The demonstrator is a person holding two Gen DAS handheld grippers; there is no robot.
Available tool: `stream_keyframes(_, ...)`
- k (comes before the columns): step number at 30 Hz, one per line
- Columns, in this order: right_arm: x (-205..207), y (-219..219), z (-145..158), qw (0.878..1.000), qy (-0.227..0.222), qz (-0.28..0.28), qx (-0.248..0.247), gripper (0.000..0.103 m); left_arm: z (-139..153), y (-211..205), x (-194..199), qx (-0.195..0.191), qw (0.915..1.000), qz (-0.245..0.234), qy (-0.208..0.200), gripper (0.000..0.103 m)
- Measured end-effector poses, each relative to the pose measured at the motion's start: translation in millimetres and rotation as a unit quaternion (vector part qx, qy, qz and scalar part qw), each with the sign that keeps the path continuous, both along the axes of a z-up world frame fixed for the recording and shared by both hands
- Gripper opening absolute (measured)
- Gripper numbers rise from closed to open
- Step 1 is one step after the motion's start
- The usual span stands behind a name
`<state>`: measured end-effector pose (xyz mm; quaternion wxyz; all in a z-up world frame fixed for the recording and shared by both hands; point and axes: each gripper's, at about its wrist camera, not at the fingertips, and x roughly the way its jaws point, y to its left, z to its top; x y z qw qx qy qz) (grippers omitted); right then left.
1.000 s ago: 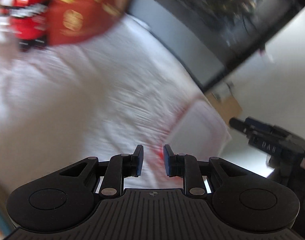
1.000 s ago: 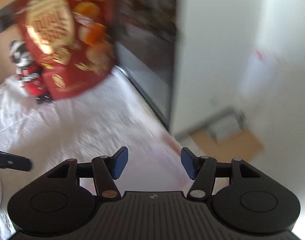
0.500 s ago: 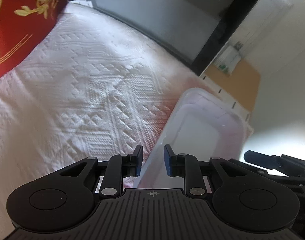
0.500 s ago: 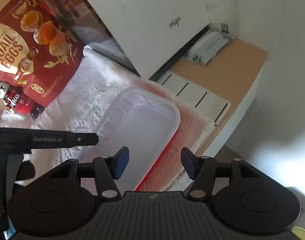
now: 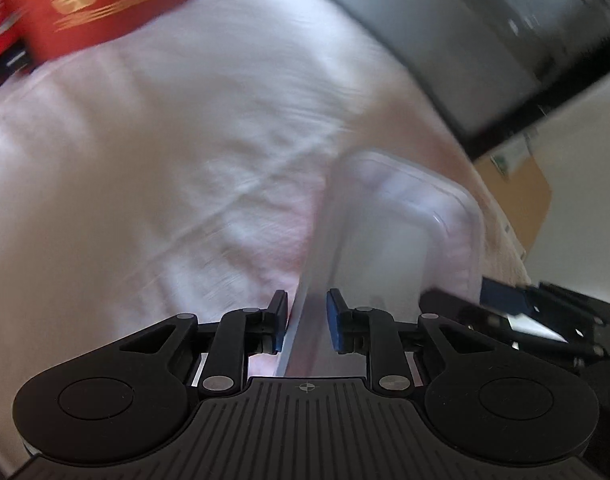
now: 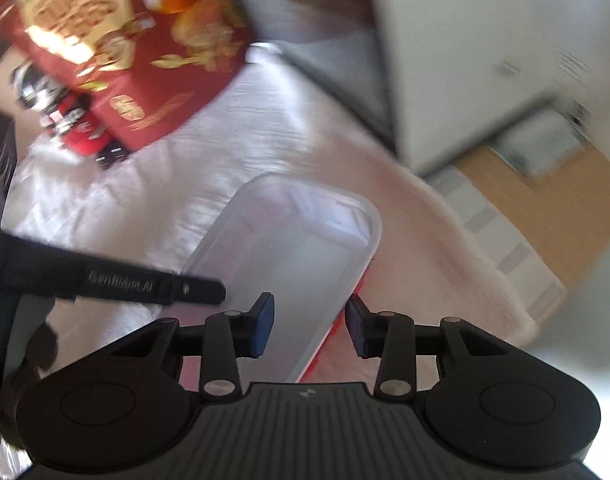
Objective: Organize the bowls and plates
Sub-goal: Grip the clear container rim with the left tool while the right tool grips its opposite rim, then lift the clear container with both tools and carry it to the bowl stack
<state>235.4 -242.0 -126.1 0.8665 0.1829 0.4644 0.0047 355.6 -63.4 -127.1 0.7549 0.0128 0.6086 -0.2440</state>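
Observation:
A clear rectangular plastic container (image 5: 385, 240) (image 6: 297, 248) lies on a white embossed cloth (image 5: 145, 160). My left gripper (image 5: 307, 322) reaches down over its left long wall. The thin wall stands between the narrowly parted blue pads, close to the left one, and the jaws are closing. My right gripper (image 6: 311, 326) straddles the container's right rim. Its jaws are closing too, with clear gaps on both sides of the rim. One black finger (image 6: 153, 284) of the left gripper shows at the left of the right wrist view. Both views are blurred by motion.
A red quail-egg box (image 6: 125, 40) (image 5: 85, 12) and a red-and-black packet (image 6: 73, 124) stand at the cloth's far left. A white box (image 6: 485, 40) and a dark screen (image 5: 505, 20) back the cloth. A wooden desk top (image 6: 545, 208) lies to the right. Something red (image 6: 325, 344) peeks from under the container.
Both grippers have come down onto the container, so its long walls now stand between their jaws. The right jaws have narrowed. The left jaws look about as narrow as before.

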Motion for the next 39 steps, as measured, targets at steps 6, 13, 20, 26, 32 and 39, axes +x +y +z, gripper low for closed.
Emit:
stream_keyframes(6, 35.0, 57.6, 11.4, 0.994, -0.019, 0.105, 0.001, 0.040, 10.3, 83.4, -25.4, -0.019, 0.9911, 0.131, 0.000, 0.023)
stream_keyframes(13, 60.0, 131.4, 9.0, 0.977, -0.018, 0.213, -0.003, 0.040, 7.1, 145.2, -48.0, -0.014, 0.9706, 0.240, -0.005, 0.023)
stream_keyframes(20, 63.3, 149.8, -3.9, 0.972, 0.005, 0.234, -0.026, 0.041, -12.2, 147.1, -54.0, -0.024, 0.9669, 0.253, 0.021, 0.023)
stream_keyframes(26, 67.5, 133.5, -14.7, 0.975, 0.030, 0.222, -0.013, 0.042, -17.6, 137.4, -49.7, -0.029, 0.9698, 0.241, 0.020, 0.022)
stream_keyframes(32, 63.7, 129.7, -21.8, 0.976, 0.034, 0.216, -0.009, 0.042, -18.8, 135.6, -48.5, -0.033, 0.9695, 0.242, 0.019, 0.022)
stream_keyframes(39, 62.4, 133.7, -18.6, 0.975, 0.031, 0.218, -0.015, 0.042, -12.4, 137.2, -53.3, -0.014, 0.9730, 0.230, 0.017, 0.022)
